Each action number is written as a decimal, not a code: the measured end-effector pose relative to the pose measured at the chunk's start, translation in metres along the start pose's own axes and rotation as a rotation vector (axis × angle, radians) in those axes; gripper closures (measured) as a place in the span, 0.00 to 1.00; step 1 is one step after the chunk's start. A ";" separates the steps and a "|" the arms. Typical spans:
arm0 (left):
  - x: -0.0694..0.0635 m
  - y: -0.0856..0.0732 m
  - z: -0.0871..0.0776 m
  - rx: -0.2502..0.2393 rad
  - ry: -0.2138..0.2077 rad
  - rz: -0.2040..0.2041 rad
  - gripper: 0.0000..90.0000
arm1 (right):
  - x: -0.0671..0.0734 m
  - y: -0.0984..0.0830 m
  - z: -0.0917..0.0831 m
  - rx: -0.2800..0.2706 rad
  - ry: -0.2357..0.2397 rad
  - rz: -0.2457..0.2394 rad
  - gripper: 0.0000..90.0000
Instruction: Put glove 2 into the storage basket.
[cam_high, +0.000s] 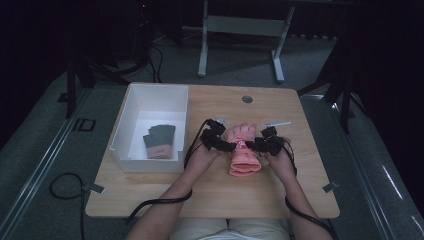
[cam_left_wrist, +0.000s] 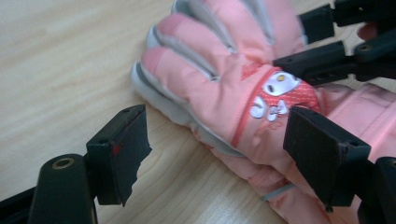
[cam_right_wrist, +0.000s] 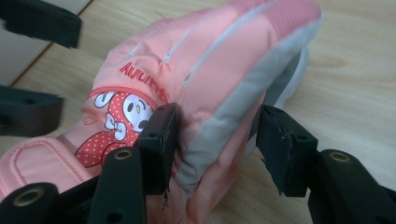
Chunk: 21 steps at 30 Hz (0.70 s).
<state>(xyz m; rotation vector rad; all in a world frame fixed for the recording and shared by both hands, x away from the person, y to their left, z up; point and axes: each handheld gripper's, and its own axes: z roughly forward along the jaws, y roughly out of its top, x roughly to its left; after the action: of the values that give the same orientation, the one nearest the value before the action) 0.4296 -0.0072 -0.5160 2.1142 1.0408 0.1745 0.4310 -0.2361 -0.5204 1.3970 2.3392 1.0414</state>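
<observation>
Right gripper view puts the right gripper (cam_right_wrist: 212, 149) astride the side edge of the pink glove (cam_right_wrist: 196, 70): its 2 fingers (cam_right_wrist: 156, 140) stand spread on either side of the grey trim. The near one looks to touch the padding and the far one stands just clear, so the glove is between them but not pinched. In the left gripper view, the left gripper (cam_left_wrist: 219, 149) also has its fingers (cam_left_wrist: 119, 149) spread wide, with one over bare wood and the other (cam_left_wrist: 322, 149) over the cuff part of the glove, and nothing is pressed.

I judge that the glove is loose on the tabletop (cam_high: 310, 195) at this moment, near the middle of it, and neither side really holds it. If the right fingers close on the thick edge only, the slippery padding may squeeze out and the glove will tip or fold over. If the left fingers close where they are, they may catch only the cuff, or scrape the wood.

The 2 grippers are very near each other in the high view, so they may bump. To the left stands the white box (cam_high: 150, 95) with a grey glove (cam_high: 160, 140) inside; a weak hold could drop the pink one on the way.
</observation>
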 end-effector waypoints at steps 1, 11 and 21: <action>0.002 -0.001 0.005 0.009 -0.022 -0.013 0.24 | -0.002 -0.001 0.001 0.005 0.014 0.012 0.53; 0.025 -0.006 0.040 0.052 -0.194 -0.141 0.33 | 0.000 -0.003 0.008 0.040 0.062 0.024 0.64; 0.023 -0.001 0.037 0.022 -0.300 -0.154 0.81 | 0.000 -0.006 0.003 -0.003 0.077 0.058 0.78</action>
<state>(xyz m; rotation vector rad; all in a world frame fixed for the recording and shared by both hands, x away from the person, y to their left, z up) 0.4598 -0.0111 -0.5470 1.9929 1.0213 -0.2240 0.4286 -0.2361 -0.5265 1.4559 2.3622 1.1338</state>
